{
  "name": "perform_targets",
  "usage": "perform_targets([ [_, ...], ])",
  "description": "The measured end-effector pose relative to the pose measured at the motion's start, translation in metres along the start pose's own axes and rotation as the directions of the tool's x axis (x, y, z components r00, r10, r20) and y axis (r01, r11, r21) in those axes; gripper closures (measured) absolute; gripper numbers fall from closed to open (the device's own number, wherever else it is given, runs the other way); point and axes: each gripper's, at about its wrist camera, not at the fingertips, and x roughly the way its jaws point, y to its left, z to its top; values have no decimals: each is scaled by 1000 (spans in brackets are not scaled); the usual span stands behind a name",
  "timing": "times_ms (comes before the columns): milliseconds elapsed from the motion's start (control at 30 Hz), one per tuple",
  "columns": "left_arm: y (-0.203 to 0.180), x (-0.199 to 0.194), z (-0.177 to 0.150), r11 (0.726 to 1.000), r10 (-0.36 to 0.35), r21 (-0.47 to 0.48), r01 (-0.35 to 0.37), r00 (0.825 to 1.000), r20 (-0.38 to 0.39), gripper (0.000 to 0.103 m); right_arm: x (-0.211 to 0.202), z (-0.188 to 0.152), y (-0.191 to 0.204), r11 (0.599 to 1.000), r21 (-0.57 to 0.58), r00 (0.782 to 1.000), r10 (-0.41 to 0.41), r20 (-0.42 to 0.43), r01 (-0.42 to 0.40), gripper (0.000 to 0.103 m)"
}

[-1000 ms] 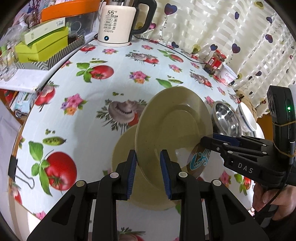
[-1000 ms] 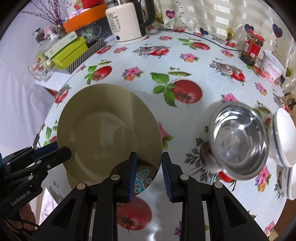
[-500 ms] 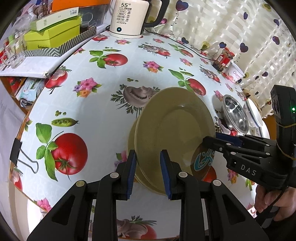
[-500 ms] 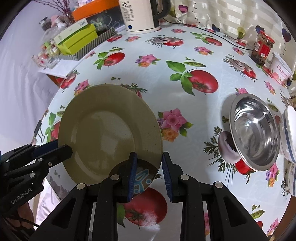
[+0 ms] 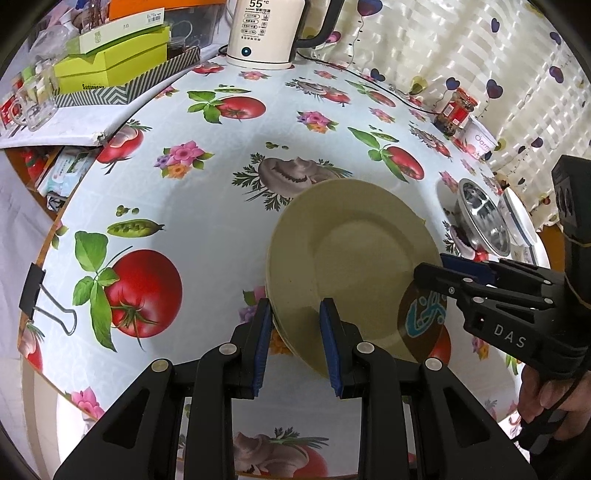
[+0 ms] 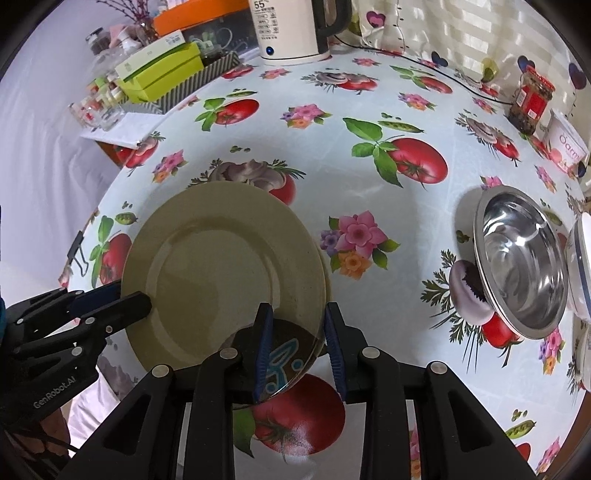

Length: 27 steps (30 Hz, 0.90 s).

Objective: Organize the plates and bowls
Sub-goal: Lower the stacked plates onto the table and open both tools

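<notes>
The plate (image 5: 354,266) covers nearly all of a second plate (image 6: 324,273) beneath it — only a thin rim shows. Whether the left gripper (image 5: 295,347) and right gripper (image 6: 298,347) press on the rim cannot be told. The kettle (image 5: 269,33) at the tabletop's (image 5: 207,206) far edge is cut off at the top. At the right edge, a white bowl (image 6: 580,269) behind the steel bowl (image 6: 524,273) is half out of frame — the tub's (image 6: 565,144) label is unreadable.

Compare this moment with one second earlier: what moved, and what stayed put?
The tan round plate, gripped at its rim by the left tool and the right tool, came down onto the matching plate beneath until the two nearly line up. Both grips stayed on. The steel bowl and white kettle did not move.
</notes>
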Motion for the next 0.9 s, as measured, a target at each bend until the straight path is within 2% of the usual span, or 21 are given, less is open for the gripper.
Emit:
perform_targets([
  [400,5,4,-2,1000,-20,-12,21,1000,22,75,-1,-4,4,999,-30,999,-28,35,29,74],
  [700,6,6,-2,1000,-22,-12,22,999,35,74,-8,-14,6,995,-44,992,-83,94,87,72],
  [900,10,5,0,999,-10,-34,12,999,48,74,-6,-20,3,999,-13,994,-44,101,46,72],
])
